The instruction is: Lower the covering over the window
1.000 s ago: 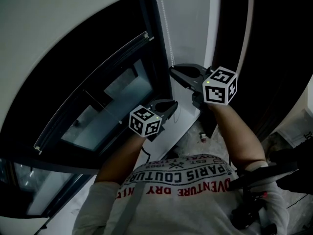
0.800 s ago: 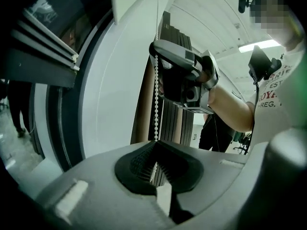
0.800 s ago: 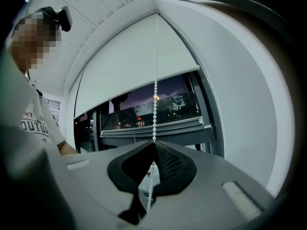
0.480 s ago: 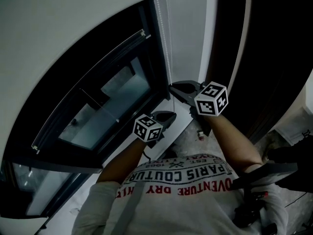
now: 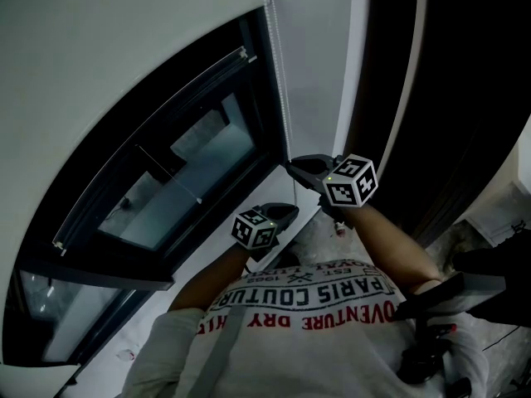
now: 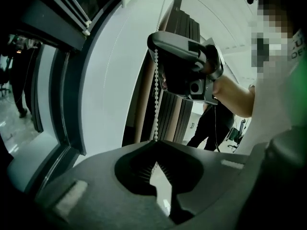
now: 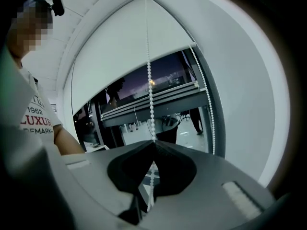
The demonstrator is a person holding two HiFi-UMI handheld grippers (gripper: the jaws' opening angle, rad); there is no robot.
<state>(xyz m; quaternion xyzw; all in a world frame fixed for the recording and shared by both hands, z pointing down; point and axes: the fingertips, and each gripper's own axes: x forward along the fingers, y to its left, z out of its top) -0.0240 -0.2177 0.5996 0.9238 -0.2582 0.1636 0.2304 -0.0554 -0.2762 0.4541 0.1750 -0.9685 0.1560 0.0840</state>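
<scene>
In the head view a white sill [image 5: 112, 367] runs from the seven o'clock edge up toward the centre, under the window [image 5: 191, 172]. At about four o'clock from the centre is speckled floor [image 5: 315, 240]. A small red-and-white object [image 5: 341, 228] lies on it, too small to identify.

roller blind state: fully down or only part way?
Part way. The roller blind's bottom rail crosses the window mid-height, and bare dark glass shows below it in the head and right gripper views.

Office-like room, large dark-framed window [image 5: 207, 152], white roller blind [image 7: 124, 56], bead chain [image 7: 149, 95], tall dark panels [image 6: 180, 114] alongside
</scene>
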